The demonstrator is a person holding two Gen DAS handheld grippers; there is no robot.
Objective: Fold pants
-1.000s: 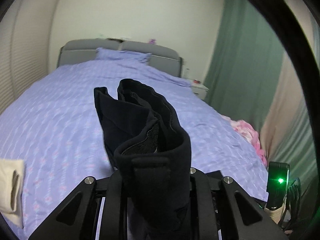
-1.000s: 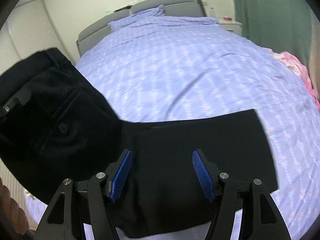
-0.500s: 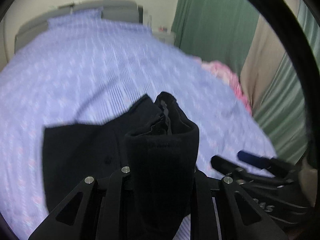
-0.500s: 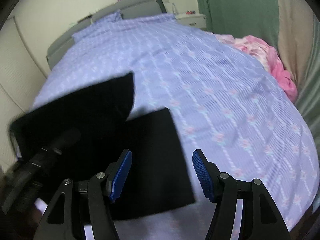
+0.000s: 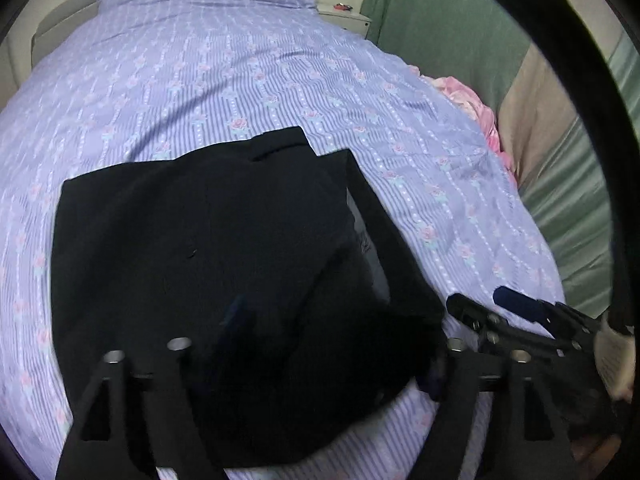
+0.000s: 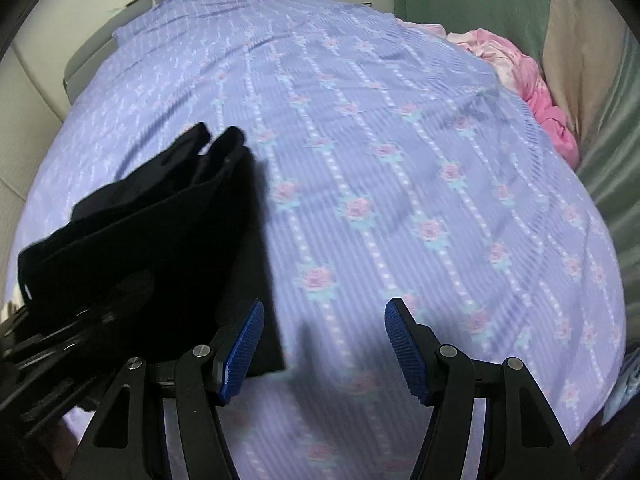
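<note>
On the lavender floral bedspread (image 5: 280,80), near the foot of the bed, the black pants (image 5: 208,264) lie folded into a thick stack. The left claw (image 5: 316,364) hangs over the stack's near edge with its jaws spread wide (the dark fabric hides its pads, and nothing is pinched between them). Just right of the pants, the right claw (image 6: 324,348) is parted and empty, blue pads (image 6: 404,348) over bare bedspread. Beyond the pants, at the bed's far right edge, lies a pink garment (image 6: 532,92).
</note>
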